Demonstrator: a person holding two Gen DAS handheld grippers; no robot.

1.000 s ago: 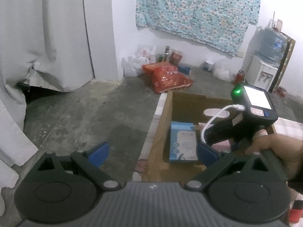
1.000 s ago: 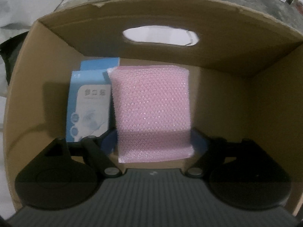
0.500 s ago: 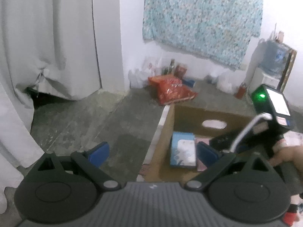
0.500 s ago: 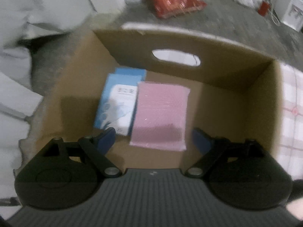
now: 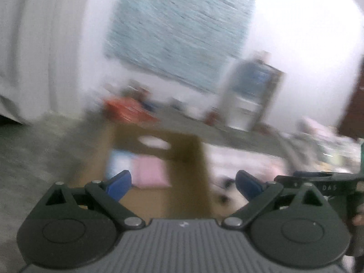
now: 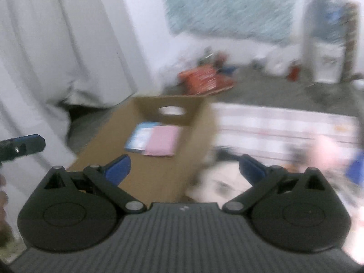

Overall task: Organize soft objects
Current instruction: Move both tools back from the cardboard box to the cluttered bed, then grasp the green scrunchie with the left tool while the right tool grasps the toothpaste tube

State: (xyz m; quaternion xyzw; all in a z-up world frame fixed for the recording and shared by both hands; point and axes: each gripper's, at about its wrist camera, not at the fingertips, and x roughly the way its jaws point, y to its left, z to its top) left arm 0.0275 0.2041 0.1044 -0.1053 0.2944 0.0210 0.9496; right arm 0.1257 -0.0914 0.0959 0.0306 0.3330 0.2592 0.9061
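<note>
1. Above the open cardboard box (image 6: 159, 177), your right gripper (image 6: 184, 168) points down and forward with its blue fingers (image 6: 118, 167) spread wide and the jaws opening; nothing sits between them.

2. Inside the box, the pink sponge (image 6: 162, 144) lies flat on the bottom, touching a light blue packet (image 6: 139, 138) on its left; both rest below the far wall with its oval handle cutout (image 6: 171, 110).

3. Your left gripper (image 5: 183, 183) also stands with its jaws apart and empty, aimed at the same box (image 5: 182, 195), where the pink sponge (image 5: 150, 173) and blue packet (image 5: 119, 162) show as soft smears.

4. Both views are heavily blurred, so finer detail on the packet cannot be read.

5. Right of the box, a pale checked cloth (image 6: 284, 125) covers the floor; on it, just beside the box wall, lies what may be a white plush toy (image 6: 219, 183), though the blur leaves that uncertain.

6. Beyond the box, a red bag (image 6: 204, 79) sits on the grey concrete floor (image 6: 273, 93) near a white wall hung with a pale blue patterned cloth (image 6: 232, 6).

7. A water dispenser (image 6: 327, 45) stands at the far right, and a white curtain (image 6: 56, 45) hangs at the left.

8. At the left edge of the right-hand view, the tip of your other gripper (image 6: 22, 146) shows, with part of your hand (image 6: 2, 195) below it.
</note>
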